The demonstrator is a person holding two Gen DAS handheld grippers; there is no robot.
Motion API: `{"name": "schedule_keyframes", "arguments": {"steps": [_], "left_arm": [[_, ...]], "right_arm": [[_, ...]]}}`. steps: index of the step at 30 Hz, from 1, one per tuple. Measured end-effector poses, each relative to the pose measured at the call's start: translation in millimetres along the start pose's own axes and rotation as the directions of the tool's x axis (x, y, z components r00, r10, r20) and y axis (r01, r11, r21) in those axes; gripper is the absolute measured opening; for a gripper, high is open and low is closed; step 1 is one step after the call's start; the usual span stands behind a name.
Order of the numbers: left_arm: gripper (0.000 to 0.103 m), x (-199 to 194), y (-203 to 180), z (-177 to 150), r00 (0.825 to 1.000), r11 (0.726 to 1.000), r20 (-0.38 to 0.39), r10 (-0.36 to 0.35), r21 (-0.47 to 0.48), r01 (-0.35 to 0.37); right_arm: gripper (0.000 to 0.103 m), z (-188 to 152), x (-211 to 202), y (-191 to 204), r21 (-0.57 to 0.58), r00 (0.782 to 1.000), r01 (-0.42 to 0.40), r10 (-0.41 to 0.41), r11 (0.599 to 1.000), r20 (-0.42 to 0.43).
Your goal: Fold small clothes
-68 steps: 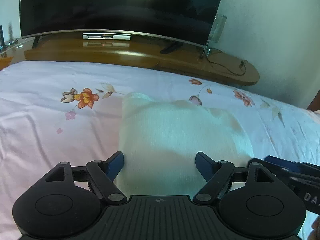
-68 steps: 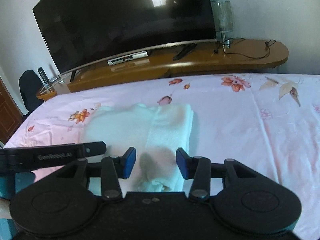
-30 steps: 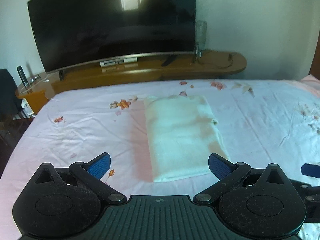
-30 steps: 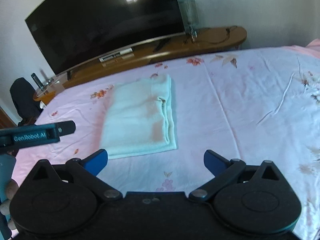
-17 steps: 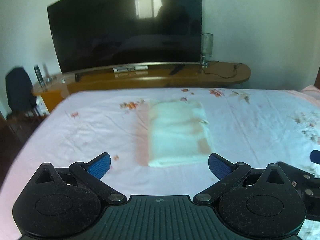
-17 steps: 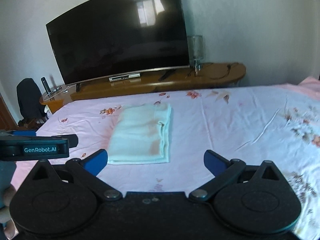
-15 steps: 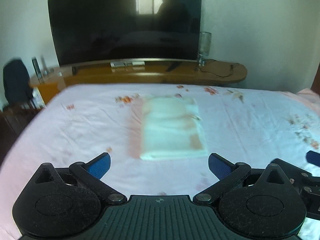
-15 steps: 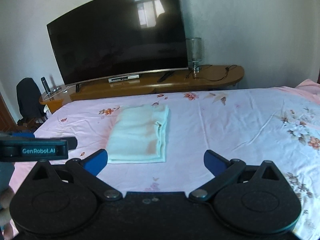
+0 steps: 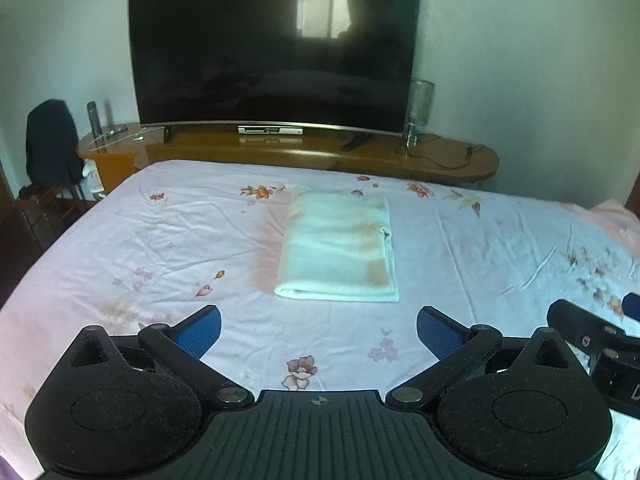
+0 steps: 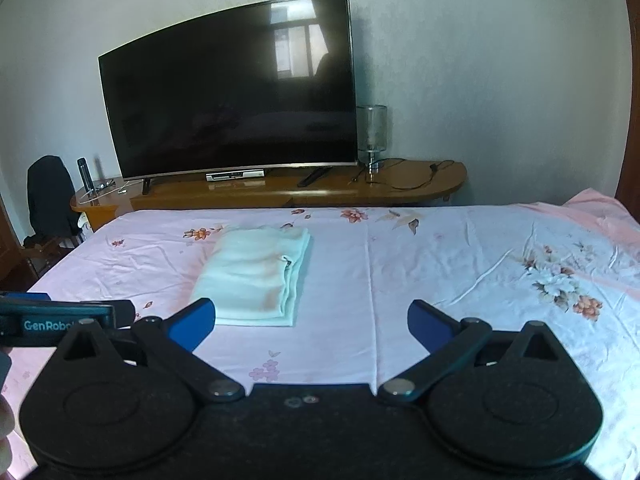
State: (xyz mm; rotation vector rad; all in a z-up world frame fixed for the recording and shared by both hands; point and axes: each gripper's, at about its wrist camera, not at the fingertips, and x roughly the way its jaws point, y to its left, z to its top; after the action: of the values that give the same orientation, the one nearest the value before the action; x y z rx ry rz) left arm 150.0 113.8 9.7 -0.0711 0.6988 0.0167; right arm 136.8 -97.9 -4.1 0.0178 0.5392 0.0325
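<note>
1. A pale, soft-looking cloth was seen folded into a neat rectangle of several layers, its stacked edges showing along the right side and a rounded fold along the near end.
2. The cloth was laid flat on the bed, toward the far end, near the foot.
3. The bed was covered by a pink sheet printed with scattered flowers and marked by fine creases.
4. Beyond the bed, a glossy curved wooden stand was seen, bearing a wide, dark, curved TV and a clear glass lamp.
5. The left claw was held above the near part of the bed, well apart from the cloth, its blue-padded fingers spread wide and nothing gripped between them.
6. The right claw was likewise held level over the bed, released and empty, with its left pad just overlapping the cloth's near corner in the right wrist view.
7. Both claws were pointed toward the TV, side by side.
</note>
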Motion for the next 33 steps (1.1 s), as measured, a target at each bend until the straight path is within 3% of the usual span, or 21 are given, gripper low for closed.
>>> {"name": "schedule_keyframes", "arguments": {"steps": [9,33], "left_arm": [[0.103,-5.1,4.6,-5.7,1.000,0.999,-0.003,0.018,-0.026,-0.018],[0.103,-1.7,-9.3,-2.2,0.999,0.996,0.002,0.053,0.078,-0.053]], "right_arm": [[0.103,-1.9,-5.8,1.3,-0.007,0.999,-0.024,0.024,1.000,0.021],[0.103,-0.4,-5.7,2.5,-0.016,1.000,0.005,-0.005,1.000,0.030]]}}
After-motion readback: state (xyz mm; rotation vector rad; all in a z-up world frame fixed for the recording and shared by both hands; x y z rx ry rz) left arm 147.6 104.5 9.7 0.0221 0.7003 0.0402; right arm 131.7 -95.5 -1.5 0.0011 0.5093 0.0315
